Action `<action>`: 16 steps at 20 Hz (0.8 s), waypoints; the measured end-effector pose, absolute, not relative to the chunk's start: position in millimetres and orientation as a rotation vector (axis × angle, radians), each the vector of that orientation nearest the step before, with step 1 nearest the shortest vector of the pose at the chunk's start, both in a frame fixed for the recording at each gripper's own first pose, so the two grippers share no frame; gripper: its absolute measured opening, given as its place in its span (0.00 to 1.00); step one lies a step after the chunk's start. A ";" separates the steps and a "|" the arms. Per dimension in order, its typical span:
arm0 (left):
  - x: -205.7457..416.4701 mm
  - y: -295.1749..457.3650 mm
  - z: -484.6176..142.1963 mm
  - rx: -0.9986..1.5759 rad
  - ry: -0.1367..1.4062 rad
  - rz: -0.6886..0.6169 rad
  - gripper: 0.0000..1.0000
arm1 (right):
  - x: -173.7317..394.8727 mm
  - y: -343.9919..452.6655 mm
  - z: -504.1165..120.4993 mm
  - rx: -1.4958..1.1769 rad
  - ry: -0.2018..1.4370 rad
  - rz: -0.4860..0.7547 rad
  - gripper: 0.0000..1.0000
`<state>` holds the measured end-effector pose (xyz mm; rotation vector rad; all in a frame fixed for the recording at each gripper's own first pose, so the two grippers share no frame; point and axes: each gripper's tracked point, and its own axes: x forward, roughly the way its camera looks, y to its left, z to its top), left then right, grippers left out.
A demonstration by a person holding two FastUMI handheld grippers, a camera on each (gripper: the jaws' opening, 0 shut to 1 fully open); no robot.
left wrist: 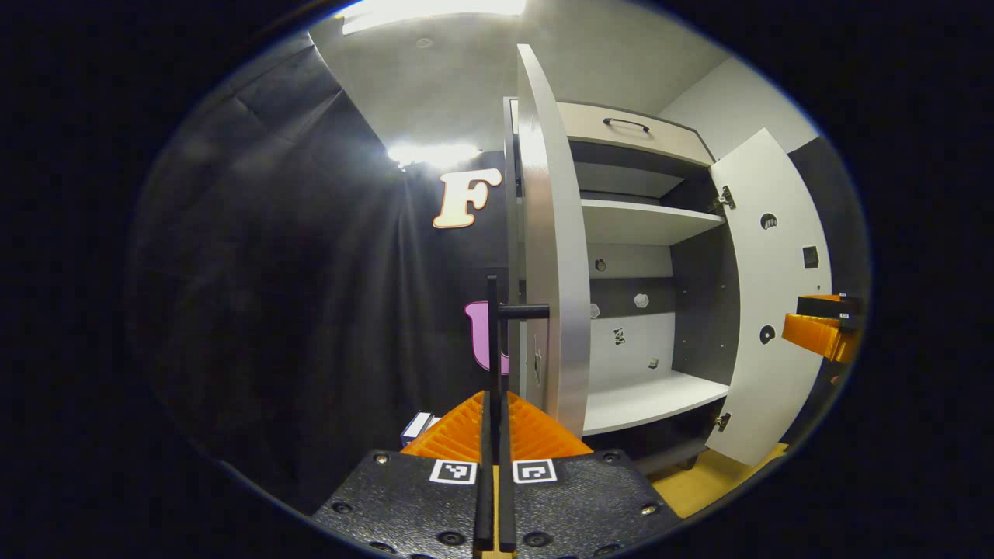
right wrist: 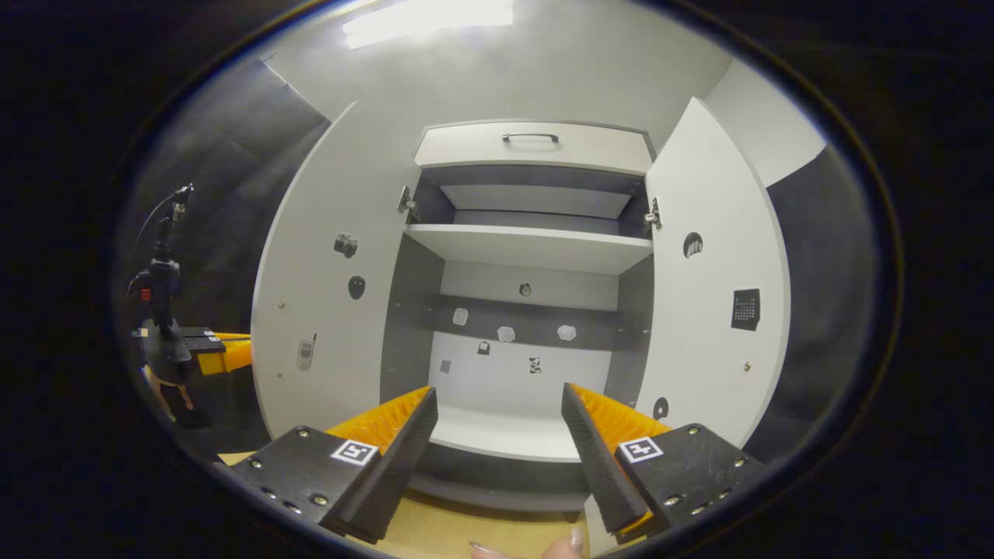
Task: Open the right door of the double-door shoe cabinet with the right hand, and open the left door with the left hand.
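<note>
Handle [left wrist: 497, 341] clamped; both doors wide.

My right gripper [right wrist: 497, 435] carries black screw-fastened finger mounts, each bearing one square black-and-white marker; ribbed finger backs.

Shoe cabinet [right wrist: 536, 233] with both doors swung wide

The right hand-held gripper [right wrist: 499, 411] hangs apart-fingered before the bare shelves; left door [right wrist: 326, 310] and right door [right wrist: 714, 310] stand open, the left hand-held gripper [right wrist: 225, 353] beyond the left door.
</note>
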<state>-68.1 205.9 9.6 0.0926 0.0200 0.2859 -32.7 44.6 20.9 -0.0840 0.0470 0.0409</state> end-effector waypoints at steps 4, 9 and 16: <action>-81.5 213.4 22.5 0.140 -0.019 0.351 0.41 | -34.6 39.4 21.0 -0.077 0.056 0.059 0.96; -99.7 214.2 10.8 0.105 0.023 0.380 0.87 | -36.6 40.1 24.8 -0.083 0.042 0.098 0.96; -131.6 178.7 22.9 0.102 0.000 0.424 0.93 | -50.1 23.7 14.8 -0.073 0.073 0.169 0.97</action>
